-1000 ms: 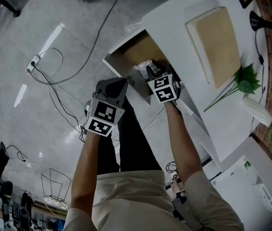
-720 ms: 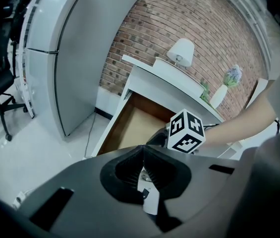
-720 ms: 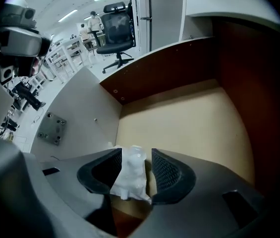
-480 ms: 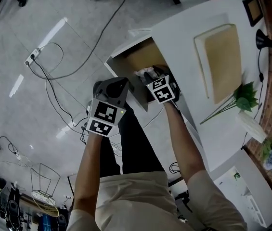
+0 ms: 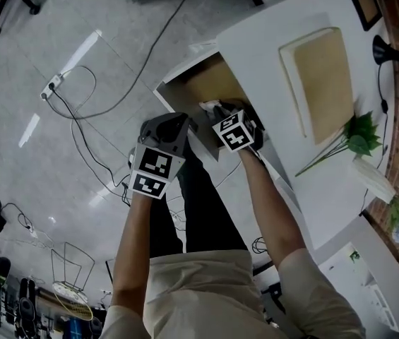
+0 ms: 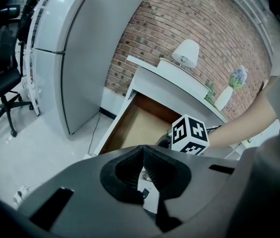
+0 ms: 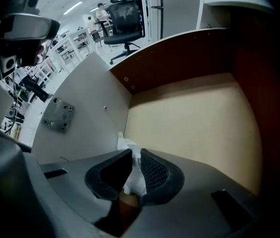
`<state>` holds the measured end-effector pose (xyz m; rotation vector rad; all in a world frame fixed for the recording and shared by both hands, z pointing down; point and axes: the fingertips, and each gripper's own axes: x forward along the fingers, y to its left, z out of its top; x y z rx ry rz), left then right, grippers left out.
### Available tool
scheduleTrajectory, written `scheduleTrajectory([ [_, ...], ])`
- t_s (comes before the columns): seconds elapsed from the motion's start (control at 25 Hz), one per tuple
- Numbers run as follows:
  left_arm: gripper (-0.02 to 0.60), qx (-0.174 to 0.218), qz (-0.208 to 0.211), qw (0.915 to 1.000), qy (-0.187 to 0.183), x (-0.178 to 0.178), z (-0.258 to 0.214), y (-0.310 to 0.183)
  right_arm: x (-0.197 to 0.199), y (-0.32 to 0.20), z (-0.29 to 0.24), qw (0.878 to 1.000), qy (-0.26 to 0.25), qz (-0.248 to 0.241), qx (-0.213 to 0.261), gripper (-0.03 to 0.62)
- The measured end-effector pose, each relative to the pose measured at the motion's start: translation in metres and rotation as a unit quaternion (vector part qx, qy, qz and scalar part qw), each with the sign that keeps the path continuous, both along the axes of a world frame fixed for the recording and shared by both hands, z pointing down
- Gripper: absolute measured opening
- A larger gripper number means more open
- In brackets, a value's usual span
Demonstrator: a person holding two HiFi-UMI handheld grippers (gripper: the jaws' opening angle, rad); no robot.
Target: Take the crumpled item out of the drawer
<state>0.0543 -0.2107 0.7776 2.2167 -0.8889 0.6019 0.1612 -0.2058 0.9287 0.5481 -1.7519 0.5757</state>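
Note:
The wooden drawer (image 5: pixel 200 83) stands pulled out of the white desk. A crumpled white paper (image 5: pixel 209 106) lies in its near corner. My right gripper (image 5: pixel 220 111) reaches down into that corner. In the right gripper view the paper (image 7: pixel 128 144) fills the gap between the jaws, which are closing on it, and the pads of my right gripper (image 7: pixel 136 157) touch it on both sides. My left gripper (image 5: pixel 179 124) hovers outside the drawer front, shut and empty. The left gripper view shows its tips (image 6: pixel 142 150) meeting, with the drawer (image 6: pixel 132 125) beyond.
The desk top (image 5: pixel 270 48) carries a tan mat (image 5: pixel 323 76), a green plant (image 5: pixel 358 134) and a black lamp (image 5: pixel 390 50). Cables and a power strip (image 5: pixel 49 90) lie on the tiled floor to the left. A grey fridge (image 6: pixel 75 48) stands left of the desk.
The right gripper has stayed in the drawer's near corner, its marker cube shifting slightly toward the paper. The left gripper has barely moved.

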Motion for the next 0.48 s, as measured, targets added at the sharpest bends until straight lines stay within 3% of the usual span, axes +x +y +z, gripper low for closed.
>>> scheduleTrajectory([
  [0.48,0.016,0.014,0.034,0.9993,-0.002,0.001,-0.021,0.022,0.001,-0.001,-0.047,0.998,-0.002,0.04,0.058,0.063],
])
